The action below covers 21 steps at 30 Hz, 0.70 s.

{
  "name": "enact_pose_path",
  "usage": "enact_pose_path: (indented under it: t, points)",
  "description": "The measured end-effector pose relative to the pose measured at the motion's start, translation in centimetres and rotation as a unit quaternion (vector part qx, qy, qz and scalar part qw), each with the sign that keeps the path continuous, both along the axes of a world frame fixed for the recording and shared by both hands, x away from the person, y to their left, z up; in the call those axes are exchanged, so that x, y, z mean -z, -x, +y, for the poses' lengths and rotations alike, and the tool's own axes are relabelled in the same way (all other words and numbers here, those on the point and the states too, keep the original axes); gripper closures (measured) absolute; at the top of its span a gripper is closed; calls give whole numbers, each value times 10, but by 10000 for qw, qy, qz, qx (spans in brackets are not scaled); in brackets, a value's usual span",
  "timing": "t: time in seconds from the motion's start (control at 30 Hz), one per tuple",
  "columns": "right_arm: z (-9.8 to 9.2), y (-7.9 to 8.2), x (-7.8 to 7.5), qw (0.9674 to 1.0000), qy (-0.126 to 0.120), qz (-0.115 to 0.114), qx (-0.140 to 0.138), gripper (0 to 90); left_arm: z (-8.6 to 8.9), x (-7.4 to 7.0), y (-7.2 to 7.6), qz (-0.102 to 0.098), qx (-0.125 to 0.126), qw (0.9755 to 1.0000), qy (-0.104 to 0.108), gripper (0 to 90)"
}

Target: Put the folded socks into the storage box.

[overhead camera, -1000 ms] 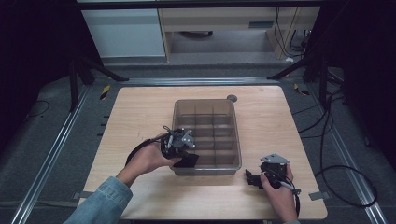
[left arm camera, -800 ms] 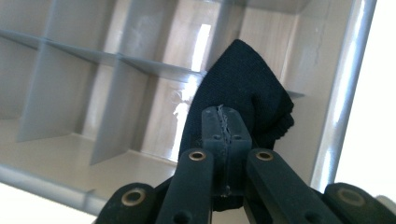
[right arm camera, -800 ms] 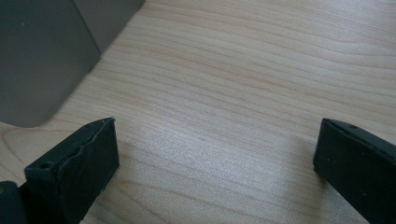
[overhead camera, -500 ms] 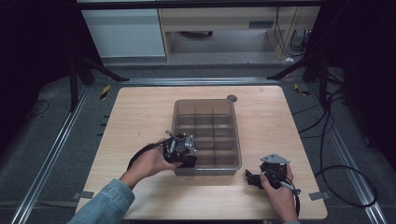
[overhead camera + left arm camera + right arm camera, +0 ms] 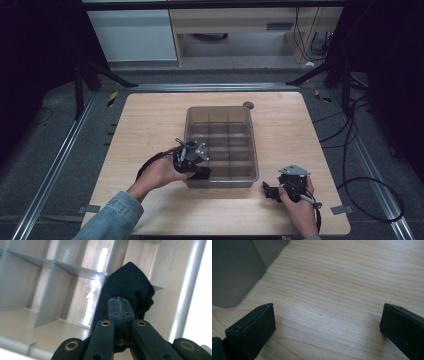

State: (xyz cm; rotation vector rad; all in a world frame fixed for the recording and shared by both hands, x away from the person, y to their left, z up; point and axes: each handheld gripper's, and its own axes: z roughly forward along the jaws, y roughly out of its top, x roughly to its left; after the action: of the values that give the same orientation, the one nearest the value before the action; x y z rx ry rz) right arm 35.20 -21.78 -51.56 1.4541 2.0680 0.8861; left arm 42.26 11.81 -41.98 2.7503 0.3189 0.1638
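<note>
High view: left gripper [image 5: 200, 171] clamps a black cloth [image 5: 127, 287] over the divided bin [image 5: 252, 150], at its near-left corner compartment. Right gripper [image 5: 270, 190] rests open near the tabletop's front edge. Next: lower, release.

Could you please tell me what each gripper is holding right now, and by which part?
The left gripper is shut on a black cloth, pinched at its near edge, over the divided bin. The right gripper is open over the table, holding nothing.
</note>
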Motion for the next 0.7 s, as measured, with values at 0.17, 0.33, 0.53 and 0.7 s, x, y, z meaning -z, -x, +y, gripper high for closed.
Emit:
enact_pose_path:
  t: [0.17,0.33,0.53,0.7]
  points:
    - [0,0,0,10000,1,0,-5,4,-3,-18,5,-2,71,9991,419,899]
    - [0,0,0,10000,-1,1,-4,4,-15,-10,7,-67,184,9997,176,896]
    - [0,0,0,10000,0,1,-7,4,-12,-1,2,43,85,9998,163,898]
    - [0,0,0,10000,0,2,-7,4,-9,1,1,32,21,10000,83,899]
